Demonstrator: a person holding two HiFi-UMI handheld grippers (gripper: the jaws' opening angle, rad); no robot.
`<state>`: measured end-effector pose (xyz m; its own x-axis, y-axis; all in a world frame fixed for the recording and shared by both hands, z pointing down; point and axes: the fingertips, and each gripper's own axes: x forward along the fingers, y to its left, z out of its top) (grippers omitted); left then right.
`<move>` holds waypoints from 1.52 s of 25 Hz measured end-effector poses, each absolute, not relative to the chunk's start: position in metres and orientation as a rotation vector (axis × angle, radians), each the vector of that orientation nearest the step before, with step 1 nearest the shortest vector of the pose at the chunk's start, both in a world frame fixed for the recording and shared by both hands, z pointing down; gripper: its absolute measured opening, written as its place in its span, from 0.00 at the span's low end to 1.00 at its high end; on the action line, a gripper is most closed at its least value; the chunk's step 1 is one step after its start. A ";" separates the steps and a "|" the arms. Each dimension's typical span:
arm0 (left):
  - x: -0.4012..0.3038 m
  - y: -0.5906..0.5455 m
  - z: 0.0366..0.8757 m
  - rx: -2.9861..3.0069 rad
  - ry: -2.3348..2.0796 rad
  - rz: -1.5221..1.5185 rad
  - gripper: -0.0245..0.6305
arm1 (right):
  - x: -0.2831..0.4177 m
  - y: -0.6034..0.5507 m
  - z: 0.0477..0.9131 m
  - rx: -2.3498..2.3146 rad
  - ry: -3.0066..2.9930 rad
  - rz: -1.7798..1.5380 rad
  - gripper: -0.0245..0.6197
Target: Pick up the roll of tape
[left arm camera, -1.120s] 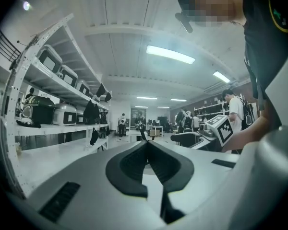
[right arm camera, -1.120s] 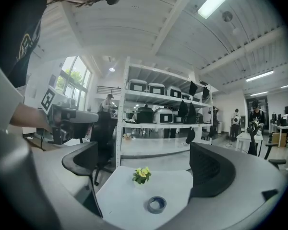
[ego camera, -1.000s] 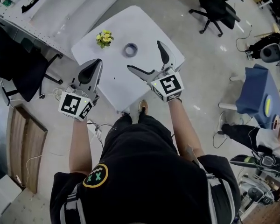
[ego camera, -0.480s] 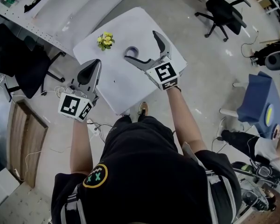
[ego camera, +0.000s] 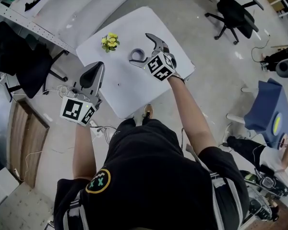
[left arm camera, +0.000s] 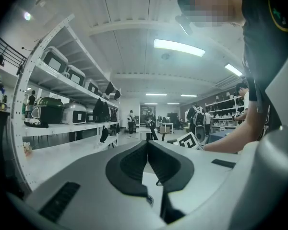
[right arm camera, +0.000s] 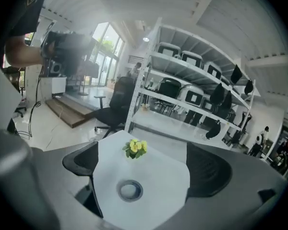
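Left gripper (ego camera: 97, 67): clenched, its jaws pressed together on nothing. It hangs off the near left edge of the desk, well apart from the tape. We judge it has no part in this step and is best left parked there.
Right gripper (ego camera: 143, 49): released, jaws spread wide and empty, reaching out over the desk. In its own view the tape sits low between the two pads.
Desk (ego camera: 134, 92): white top, bare on the near side, so nothing obstructs the approach.
Roll of tape (ego camera: 137, 55): grey ring lying flat with its hole upward, about mid-desk, just beside the right gripper's jaw tips. We cannot tell whether a tip touches it yet.
Step in hand: as we judge it, the final descent onto the roll before closing.
Handling note: we would keep the roll centred between the pads and lower until they bracket its outer wall. We would close evenly across the full width, so the ring is neither nudged sideways nor pinched by one edge.
Alternative grip: one jaw inside the hole and one outside would also serve. We would then lift straight up.
Flowers (ego camera: 109, 40): small yellow bunch beyond the tape, toward the far left of the desk and apart from the roll. We would keep the far jaw short of it.
Shelving (right arm camera: 192, 95): white racks beyond the desk, not concerned.
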<state>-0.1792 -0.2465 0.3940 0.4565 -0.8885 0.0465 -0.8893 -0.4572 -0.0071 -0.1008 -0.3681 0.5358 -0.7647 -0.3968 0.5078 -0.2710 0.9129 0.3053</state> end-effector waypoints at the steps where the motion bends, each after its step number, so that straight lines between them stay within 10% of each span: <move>1: -0.179 -0.248 0.395 2.666 -1.626 0.067 0.07 | -0.103 -0.370 0.546 0.455 -2.473 -0.285 0.95; 12: -0.177 -0.259 0.392 2.704 -1.597 0.057 0.07 | -0.114 -0.381 0.664 0.239 -2.300 -0.230 0.93; 38: -0.176 -0.274 0.408 2.738 -1.526 0.130 0.07 | -0.105 -0.361 0.833 -0.027 -1.940 -0.176 0.45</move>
<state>-0.1764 -0.2742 0.4084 0.5234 -0.8488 0.0742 -0.8492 -0.5268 -0.0364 -0.1047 -0.3609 0.8330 -0.3687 -0.0650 0.9273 0.1033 0.9885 0.1104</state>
